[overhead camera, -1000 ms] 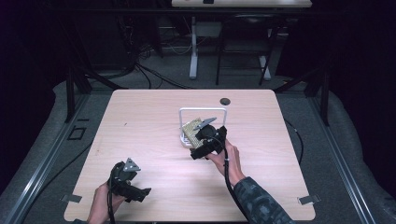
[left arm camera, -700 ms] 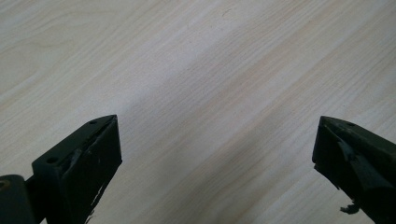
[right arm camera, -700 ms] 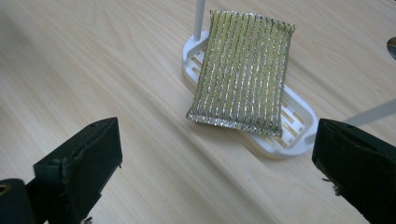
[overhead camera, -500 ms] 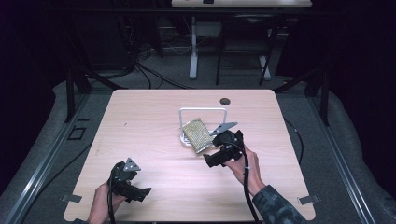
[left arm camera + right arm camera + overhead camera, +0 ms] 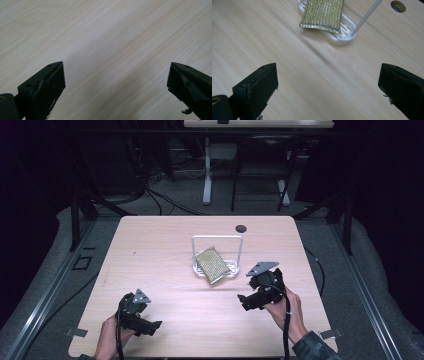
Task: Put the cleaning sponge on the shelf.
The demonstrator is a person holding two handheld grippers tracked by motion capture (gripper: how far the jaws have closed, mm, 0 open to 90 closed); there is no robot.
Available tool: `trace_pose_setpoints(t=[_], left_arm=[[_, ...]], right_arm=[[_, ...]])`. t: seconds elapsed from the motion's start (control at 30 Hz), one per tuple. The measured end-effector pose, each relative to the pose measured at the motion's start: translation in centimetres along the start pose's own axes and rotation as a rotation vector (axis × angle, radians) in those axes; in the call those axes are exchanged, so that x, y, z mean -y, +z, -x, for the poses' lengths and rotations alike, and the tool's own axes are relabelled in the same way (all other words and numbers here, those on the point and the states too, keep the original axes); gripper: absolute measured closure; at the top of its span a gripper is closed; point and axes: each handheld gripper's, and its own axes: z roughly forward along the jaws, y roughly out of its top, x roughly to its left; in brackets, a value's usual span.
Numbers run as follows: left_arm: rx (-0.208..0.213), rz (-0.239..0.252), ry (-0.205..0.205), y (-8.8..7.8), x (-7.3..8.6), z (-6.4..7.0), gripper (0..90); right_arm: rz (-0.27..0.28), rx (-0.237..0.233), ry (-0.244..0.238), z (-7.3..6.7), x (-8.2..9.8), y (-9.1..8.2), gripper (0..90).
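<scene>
A gold-green scouring sponge (image 5: 212, 264) (image 5: 323, 14) lies across a small white slotted rack (image 5: 231, 268) (image 5: 342, 37) with a white wire hoop (image 5: 218, 239), near the table's middle. My right gripper (image 5: 246, 302) (image 5: 327, 85) hovers open to the right and nearer than the rack, jaws wide apart with only bare wood between them. At the front left my left gripper (image 5: 150, 327) (image 5: 115, 85) is open too, held low over plain tabletop.
The light wooden table (image 5: 165, 250) has a round cable hole (image 5: 241, 228) (image 5: 398, 6) behind the rack. Dark floor, cables and table legs lie beyond the far edge. A person's hands hold both grippers at the front edge.
My right gripper has let go of the sponge, drawn back from the rack toward the front right, and stands open. The sponge stays on the rack. The left gripper has not moved.
</scene>
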Motion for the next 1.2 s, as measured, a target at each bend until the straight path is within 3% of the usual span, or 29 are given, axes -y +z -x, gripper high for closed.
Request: trace_pose_setpoints(t=[0.6, 0.93, 1.2], left_arm=[[-0.007, -0.004, -0.007, 0.1, 0.0, 0.0, 2.2], [-0.010, 0.001, -0.001, 0.0, 0.1, 0.1, 2.2], [-0.001, 0.001, 0.003, 0.1, -0.1, 0.1, 2.2]], right_arm=[[-0.083, 0.059, 0.088, 2.0, 7.4, -1.9, 4.4], [-0.149, 0.082, 0.146, 3.1, 11.1, -0.9, 5.3], [-0.224, 0.117, 0.106, 3.2, 12.2, 0.5, 5.7]])
